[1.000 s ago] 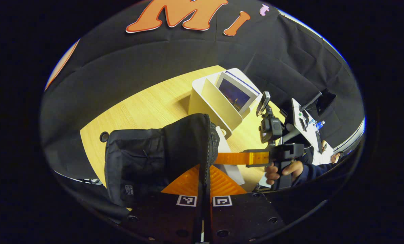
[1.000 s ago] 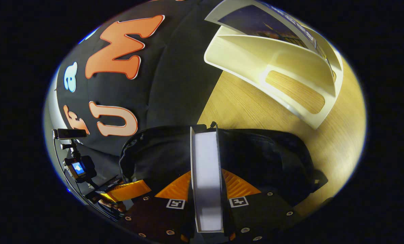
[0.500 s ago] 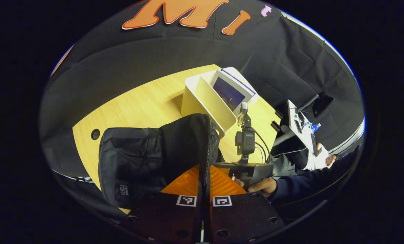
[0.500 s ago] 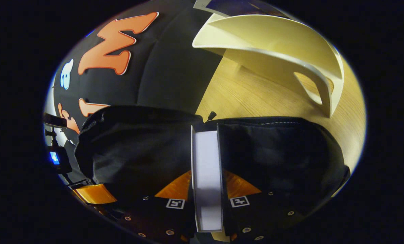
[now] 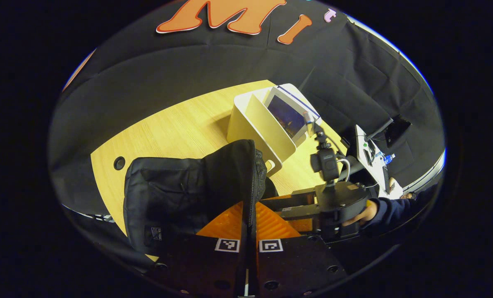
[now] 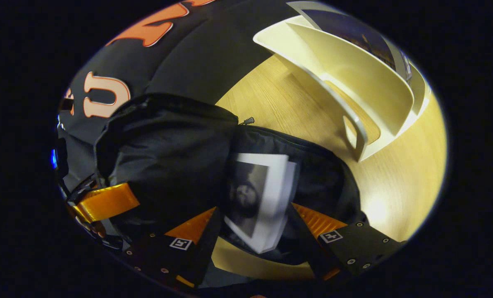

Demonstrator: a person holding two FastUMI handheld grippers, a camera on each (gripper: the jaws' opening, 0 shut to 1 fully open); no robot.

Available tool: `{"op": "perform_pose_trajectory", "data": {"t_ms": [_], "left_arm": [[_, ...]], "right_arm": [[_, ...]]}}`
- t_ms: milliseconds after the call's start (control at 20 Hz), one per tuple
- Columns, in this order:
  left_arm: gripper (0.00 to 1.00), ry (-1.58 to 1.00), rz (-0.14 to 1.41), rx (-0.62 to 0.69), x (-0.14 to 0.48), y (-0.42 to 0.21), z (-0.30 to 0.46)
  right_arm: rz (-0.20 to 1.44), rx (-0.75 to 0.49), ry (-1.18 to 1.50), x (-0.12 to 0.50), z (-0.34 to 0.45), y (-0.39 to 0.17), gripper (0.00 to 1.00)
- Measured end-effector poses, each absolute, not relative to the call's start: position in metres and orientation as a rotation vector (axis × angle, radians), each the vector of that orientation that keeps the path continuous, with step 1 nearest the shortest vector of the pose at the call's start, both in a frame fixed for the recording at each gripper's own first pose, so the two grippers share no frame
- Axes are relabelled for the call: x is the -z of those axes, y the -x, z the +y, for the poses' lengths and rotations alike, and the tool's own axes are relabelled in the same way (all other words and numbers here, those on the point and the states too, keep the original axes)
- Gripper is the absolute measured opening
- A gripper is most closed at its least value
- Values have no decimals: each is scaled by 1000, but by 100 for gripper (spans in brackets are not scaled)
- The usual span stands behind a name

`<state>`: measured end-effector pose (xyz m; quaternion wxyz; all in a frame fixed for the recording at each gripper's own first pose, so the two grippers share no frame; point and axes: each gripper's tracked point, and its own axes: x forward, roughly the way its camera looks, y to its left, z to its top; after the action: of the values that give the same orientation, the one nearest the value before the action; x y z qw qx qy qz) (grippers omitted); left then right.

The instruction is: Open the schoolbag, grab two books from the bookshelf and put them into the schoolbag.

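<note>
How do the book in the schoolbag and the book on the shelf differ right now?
The book in the schoolbag lies tilted inside the open bag, between the right gripper's open fingers; the book on the shelf stands leaning in the bookshelf's far slot.
The bag book's cover is greyish with a dark blurred picture; the shelf book's cover shows a dark blue picture inside a white border.
Both look like thin, white-edged books.

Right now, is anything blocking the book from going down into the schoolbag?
Nothing visible. The book lies loose in the schoolbag mouth, the right gripper is open around it, and the left gripper pinches the zipper edge, holding the mouth open.
</note>
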<state>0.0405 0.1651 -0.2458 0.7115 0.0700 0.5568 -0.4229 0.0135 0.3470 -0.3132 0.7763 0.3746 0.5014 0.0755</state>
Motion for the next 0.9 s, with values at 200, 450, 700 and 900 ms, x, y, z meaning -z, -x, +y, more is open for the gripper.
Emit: {"op": "perform_pose_trajectory", "data": {"t_ms": [200,450,700,900], "left_arm": [[3,-146,1240,925,252,-38,163],[4,-139,1237,898,256,-36,163],[4,-105,1242,849,260,-33,164],[4,-73,1245,803,262,-32,165]], "right_arm": [[1095,-122,-583,295,284,7,97],[1099,-103,-372,251,217,6,98],[1128,-65,-225,211,155,-3,97],[1139,-72,-123,188,120,-20,100]]}}
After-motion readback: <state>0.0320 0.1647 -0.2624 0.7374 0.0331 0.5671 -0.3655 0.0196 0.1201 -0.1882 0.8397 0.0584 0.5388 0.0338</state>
